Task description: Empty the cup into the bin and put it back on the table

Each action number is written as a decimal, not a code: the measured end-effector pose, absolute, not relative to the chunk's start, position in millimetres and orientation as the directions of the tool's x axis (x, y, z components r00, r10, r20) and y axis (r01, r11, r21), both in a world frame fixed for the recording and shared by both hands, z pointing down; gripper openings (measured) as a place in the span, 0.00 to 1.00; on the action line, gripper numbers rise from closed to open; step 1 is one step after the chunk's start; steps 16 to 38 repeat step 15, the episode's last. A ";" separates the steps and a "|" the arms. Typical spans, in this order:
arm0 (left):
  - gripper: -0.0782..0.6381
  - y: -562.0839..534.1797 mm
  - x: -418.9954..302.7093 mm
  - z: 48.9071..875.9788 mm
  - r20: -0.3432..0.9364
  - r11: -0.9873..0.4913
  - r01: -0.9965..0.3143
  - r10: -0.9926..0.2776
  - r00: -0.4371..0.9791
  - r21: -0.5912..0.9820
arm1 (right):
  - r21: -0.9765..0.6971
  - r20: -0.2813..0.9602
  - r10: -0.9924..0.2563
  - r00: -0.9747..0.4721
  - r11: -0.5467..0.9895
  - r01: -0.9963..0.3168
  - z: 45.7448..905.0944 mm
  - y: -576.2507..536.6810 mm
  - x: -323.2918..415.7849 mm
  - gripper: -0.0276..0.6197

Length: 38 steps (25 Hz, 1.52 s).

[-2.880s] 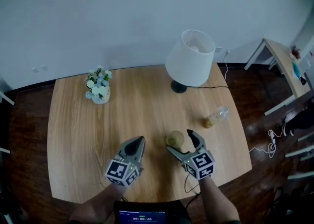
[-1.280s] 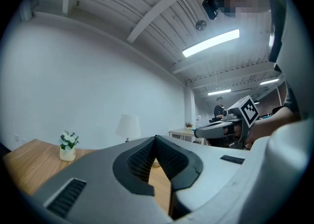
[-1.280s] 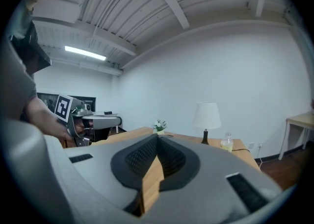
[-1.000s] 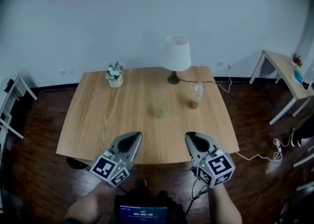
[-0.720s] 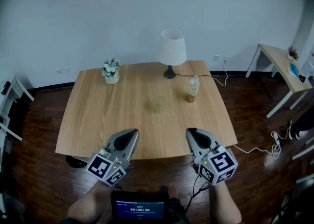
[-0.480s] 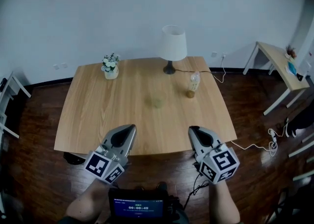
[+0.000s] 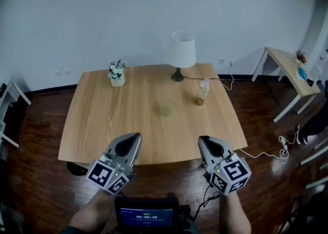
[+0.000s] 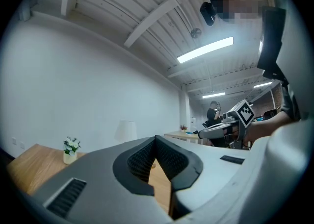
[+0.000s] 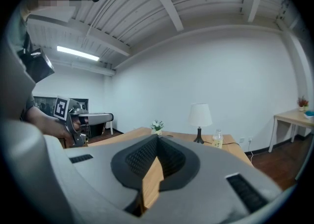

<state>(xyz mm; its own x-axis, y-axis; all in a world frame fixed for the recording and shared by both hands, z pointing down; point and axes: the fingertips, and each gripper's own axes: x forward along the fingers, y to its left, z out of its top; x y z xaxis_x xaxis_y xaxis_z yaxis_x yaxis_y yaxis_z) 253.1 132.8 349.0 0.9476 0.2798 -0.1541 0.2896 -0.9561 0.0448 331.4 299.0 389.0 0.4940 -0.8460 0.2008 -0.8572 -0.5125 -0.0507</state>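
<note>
A pale greenish cup (image 7: 166, 110) stands upright near the middle of the wooden table (image 7: 102, 125). Both grippers hang in front of the table's near edge, well short of the cup. My left gripper (image 7: 129, 143) is shut with nothing in it, its tips meeting in the left gripper view (image 8: 156, 138). My right gripper (image 7: 207, 144) is also shut and empty (image 9: 158, 138). Each gripper shows in the other's view, the right gripper (image 8: 230, 125) and the left gripper (image 9: 83, 117), both held level in a hand.
On the table's far side stand a white lamp (image 7: 180, 54), a small pot of flowers (image 7: 117, 71) and a bottle (image 7: 202, 91). A dark object (image 7: 76, 168) sits on the floor under the near left corner. A side table (image 7: 287, 66) stands at the right; cables lie on the floor.
The right gripper, earlier open beside the cup over the table, is now shut. Both grippers have drawn back off the table's near edge, and the cup stays on the table.
</note>
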 end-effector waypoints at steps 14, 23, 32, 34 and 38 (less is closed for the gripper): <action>0.10 140.4 245.1 351.7 -0.154 -0.953 0.298 0.286 0.946 0.062 | -0.052 0.201 -0.842 0.501 -0.519 -0.853 385.1 303.5 321.2 0.05; 0.10 141.8 244.2 351.6 -0.155 -0.952 0.300 0.287 0.945 0.063 | -0.051 0.201 -0.842 0.501 -0.520 -0.853 384.7 304.6 320.1 0.05; 0.10 141.8 244.2 351.6 -0.155 -0.952 0.300 0.287 0.945 0.063 | -0.051 0.201 -0.842 0.501 -0.520 -0.853 384.7 304.6 320.1 0.05; 0.10 141.8 244.2 351.6 -0.155 -0.952 0.300 0.287 0.945 0.063 | -0.051 0.201 -0.842 0.501 -0.520 -0.853 384.7 304.6 320.1 0.05; 0.10 141.8 244.2 351.6 -0.155 -0.952 0.300 0.287 0.945 0.063 | -0.051 0.201 -0.842 0.501 -0.520 -0.853 384.7 304.6 320.1 0.05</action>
